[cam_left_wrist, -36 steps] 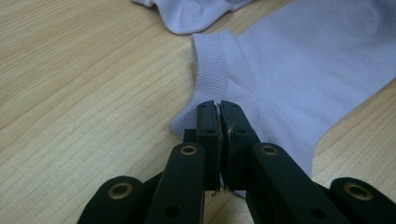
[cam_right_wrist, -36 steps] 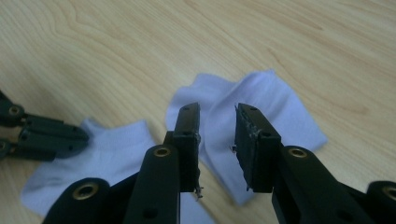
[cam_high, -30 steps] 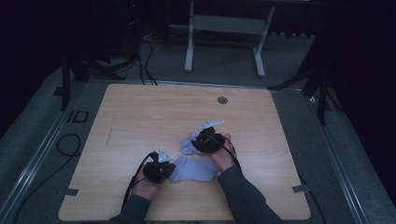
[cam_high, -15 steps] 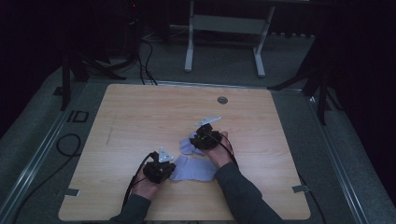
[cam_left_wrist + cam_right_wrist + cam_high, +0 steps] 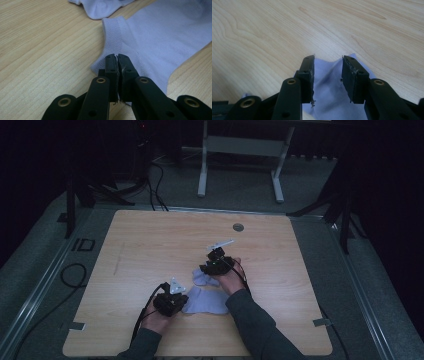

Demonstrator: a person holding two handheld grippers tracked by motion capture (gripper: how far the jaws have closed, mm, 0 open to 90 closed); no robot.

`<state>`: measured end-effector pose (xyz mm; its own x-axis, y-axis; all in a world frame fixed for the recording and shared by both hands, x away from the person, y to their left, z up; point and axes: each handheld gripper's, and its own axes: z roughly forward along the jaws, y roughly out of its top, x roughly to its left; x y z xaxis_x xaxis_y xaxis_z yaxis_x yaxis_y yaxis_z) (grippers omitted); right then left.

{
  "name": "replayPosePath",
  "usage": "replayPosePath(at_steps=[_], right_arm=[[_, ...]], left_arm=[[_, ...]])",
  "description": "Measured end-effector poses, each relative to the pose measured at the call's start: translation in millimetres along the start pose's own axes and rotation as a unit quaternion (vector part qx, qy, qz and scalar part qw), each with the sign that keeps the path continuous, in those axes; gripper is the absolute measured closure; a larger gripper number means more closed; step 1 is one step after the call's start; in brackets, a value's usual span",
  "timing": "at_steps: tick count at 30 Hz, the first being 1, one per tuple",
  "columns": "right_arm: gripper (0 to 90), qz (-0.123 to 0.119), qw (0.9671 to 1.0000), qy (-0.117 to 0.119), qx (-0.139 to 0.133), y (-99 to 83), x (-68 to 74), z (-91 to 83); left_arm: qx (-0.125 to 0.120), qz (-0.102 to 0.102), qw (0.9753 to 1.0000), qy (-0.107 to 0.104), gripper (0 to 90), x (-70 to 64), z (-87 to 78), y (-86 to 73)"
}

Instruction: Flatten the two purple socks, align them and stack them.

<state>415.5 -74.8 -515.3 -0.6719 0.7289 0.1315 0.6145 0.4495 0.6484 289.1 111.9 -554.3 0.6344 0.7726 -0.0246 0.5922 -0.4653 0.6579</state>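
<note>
Our left gripper [image 5: 117,58] pinches the near sock's [image 5: 160,42] cuff tight while our right gripper [image 5: 328,67] stands half-open, the far sock's [image 5: 332,82] bunched end between its 2 jaws.

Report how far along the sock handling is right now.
Done: both socks lie flat on the table, one sock nearer, the other sock behind it. In hand: the left gripper is shut on the nearer sock's cuff; the right gripper is open over the other. Left: closing, pairing them.
</note>
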Motion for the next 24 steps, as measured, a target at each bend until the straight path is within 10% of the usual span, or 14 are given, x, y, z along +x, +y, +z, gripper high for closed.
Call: replayPosePath(at_steps=[8, 12, 24], right_arm=[[64.0, 0.016, 0.9995, 0.005, 0.028, 1.2, 1.6, 14.8], [82.6, 0.018, 0.9988, 0.004, 0.045, -0.8, -0.5, 21.1], [89.3, 0.007, 0.9999, 0.006, 0.009, 1.1, 4.3, -7.2]], left_arm=[[0.000, 0.002, 1.0000, 0.002, 86.1, -0.6, 0.0, -0.1], [-0.001, 0.001, 1.0000, 0.001, 86.1, -0.5, 0.1, -0.1], [-0.001, 0.003, 1.0000, 0.002, 86.0, -0.5, 0.3, 0.1]])
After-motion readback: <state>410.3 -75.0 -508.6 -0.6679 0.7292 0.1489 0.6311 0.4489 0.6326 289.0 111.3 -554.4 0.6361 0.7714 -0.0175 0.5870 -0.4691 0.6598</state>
